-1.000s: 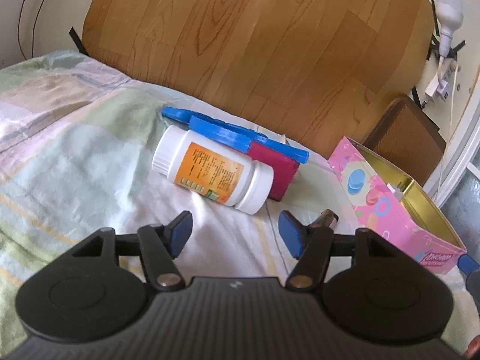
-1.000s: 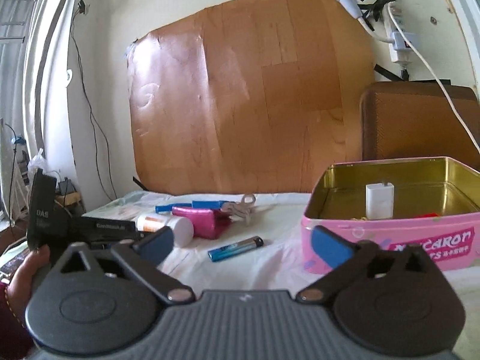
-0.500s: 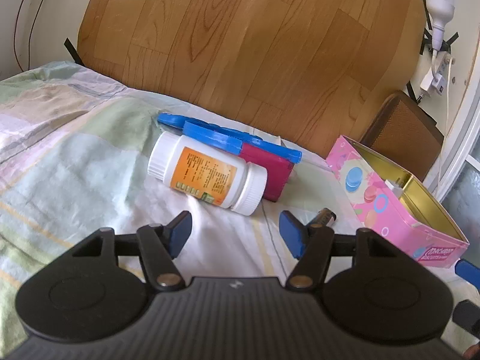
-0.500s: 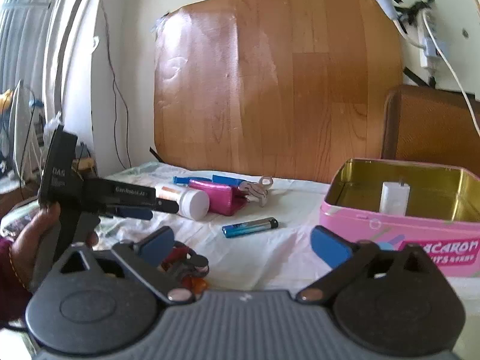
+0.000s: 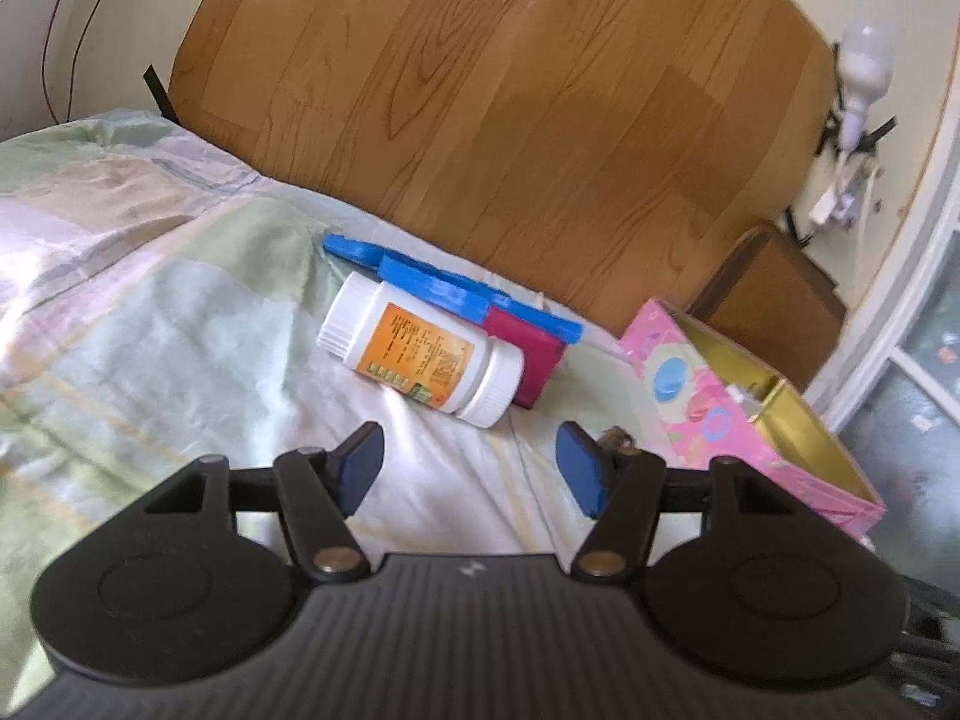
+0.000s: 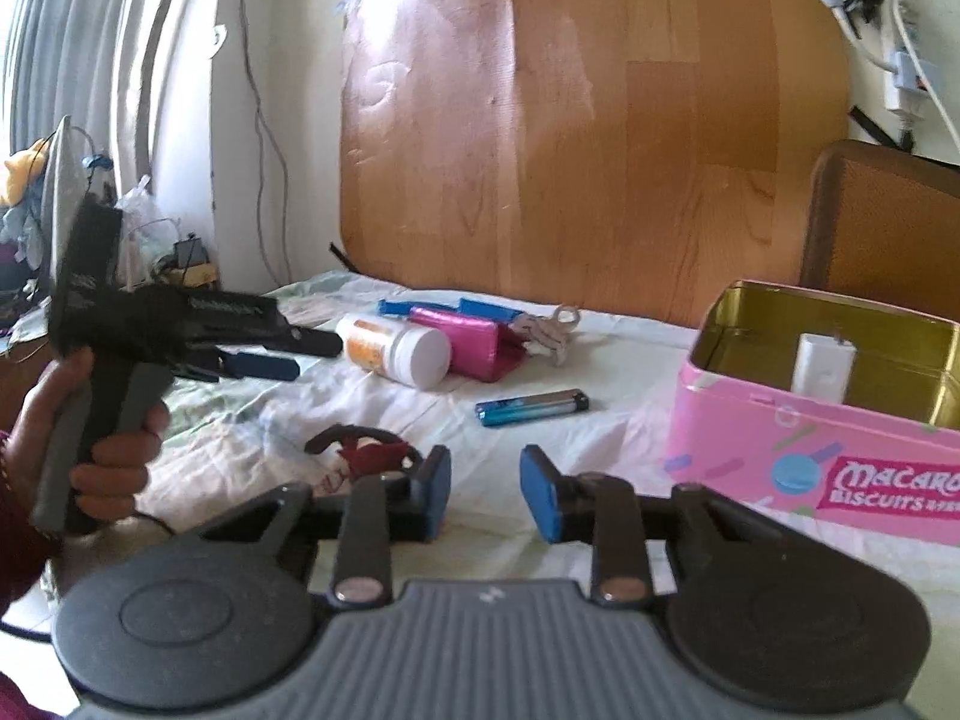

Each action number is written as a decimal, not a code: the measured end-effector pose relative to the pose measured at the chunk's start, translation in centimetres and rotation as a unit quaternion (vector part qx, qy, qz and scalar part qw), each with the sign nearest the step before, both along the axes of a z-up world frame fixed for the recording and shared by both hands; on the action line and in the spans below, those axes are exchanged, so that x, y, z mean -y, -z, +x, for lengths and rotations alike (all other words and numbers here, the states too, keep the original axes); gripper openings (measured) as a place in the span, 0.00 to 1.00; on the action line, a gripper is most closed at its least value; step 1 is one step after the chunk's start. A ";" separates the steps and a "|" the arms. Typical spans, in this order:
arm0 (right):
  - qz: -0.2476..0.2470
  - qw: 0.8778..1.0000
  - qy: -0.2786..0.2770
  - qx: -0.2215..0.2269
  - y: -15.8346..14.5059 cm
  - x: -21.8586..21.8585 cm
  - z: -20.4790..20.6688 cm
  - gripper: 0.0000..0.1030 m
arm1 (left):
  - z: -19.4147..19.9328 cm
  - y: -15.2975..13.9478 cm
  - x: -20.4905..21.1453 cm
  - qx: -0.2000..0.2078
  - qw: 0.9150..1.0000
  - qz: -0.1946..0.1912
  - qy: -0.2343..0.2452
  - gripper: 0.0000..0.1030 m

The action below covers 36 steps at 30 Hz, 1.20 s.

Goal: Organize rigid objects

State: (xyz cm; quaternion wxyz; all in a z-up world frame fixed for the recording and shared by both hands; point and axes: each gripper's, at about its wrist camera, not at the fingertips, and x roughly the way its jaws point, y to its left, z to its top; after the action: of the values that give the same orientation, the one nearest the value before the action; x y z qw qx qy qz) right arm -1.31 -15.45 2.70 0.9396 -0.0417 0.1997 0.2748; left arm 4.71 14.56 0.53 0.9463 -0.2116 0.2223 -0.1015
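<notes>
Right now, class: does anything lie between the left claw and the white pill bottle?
Nothing visible does. Only bare bedsheet lies between the open left claw and the pill bottle, which lies on its side.

Surface: bed with pastel patchwork sheet (image 5: 150,330) | on it: white pill bottle (image 6: 396,348) lying on its side | magenta case (image 6: 468,339) touching bottle's right | blue lighter (image 6: 531,407) right-front of bottle | pink biscuit tin (image 6: 810,450) far right.
</notes>
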 end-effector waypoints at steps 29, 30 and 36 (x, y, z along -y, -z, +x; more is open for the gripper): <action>-0.042 0.998 -0.008 0.037 0.2 -1.2 1.8 0.40 | 1.7 -3.0 11.0 -0.015 0.980 0.016 0.199 0.55; -0.040 0.998 0.003 0.045 -0.2 -0.5 2.2 0.40 | 2.1 -3.7 12.0 -0.005 0.978 0.024 0.205 0.55; -0.049 0.992 0.072 0.093 -2.6 4.5 5.0 0.39 | 6.0 -6.6 18.1 0.051 0.966 0.048 0.247 0.55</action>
State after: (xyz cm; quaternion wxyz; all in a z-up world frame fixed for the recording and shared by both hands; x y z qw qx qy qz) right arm 3.69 -19.93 5.35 0.9683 -0.0987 0.1273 0.1907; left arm 10.66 -3.54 7.11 0.9109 -0.0993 0.2241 -0.3320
